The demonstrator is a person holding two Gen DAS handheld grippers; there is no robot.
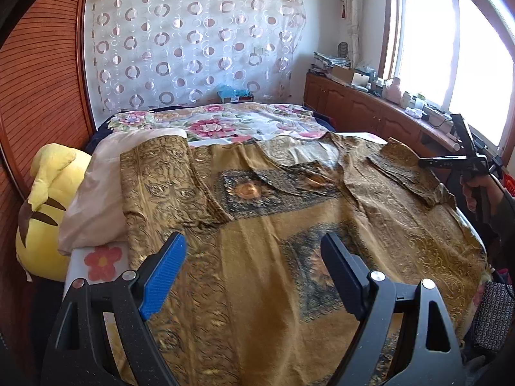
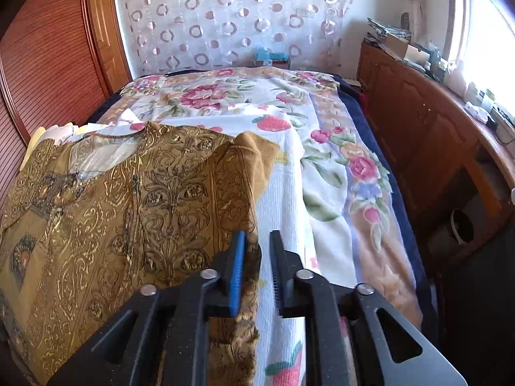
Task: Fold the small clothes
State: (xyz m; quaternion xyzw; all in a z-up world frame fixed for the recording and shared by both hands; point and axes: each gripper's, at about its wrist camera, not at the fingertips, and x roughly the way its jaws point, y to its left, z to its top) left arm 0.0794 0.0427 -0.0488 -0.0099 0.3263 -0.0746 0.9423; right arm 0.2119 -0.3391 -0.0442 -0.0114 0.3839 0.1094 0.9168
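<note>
Had the gold patterned garment [image 1: 257, 218] laid flat, face up, on the white strawberry sheet [image 2: 283, 186] at the near end of the bed, neckline toward the floral blanket [image 1: 225, 122], probably to leave both side edges within reach for a first fold. Left one sleeve draped over the pale pillow [image 1: 96, 186] beside a yellow plush toy [image 1: 48, 193].

Poised the left gripper [image 1: 254, 241] low over the garment's lower middle, fingers spread wide and gripping nothing, seemingly ready to pin or gather cloth on that side.

Brought the right gripper [image 2: 258, 236] to the garment's right-hand edge, jaws only a little apart, with a strip of white sheet showing through the gap. Ran the cloth's fringe along and under the blue-padded finger [image 2: 237, 267]. Could not tell from this angle about contact between pad and fabric, but saw no firm pinch.

Judged the fold barely begun: garment fully spread, no panel turned over. Judged the cloth thin and limp, likely to slip from a shallow bite at the hem.
</note>
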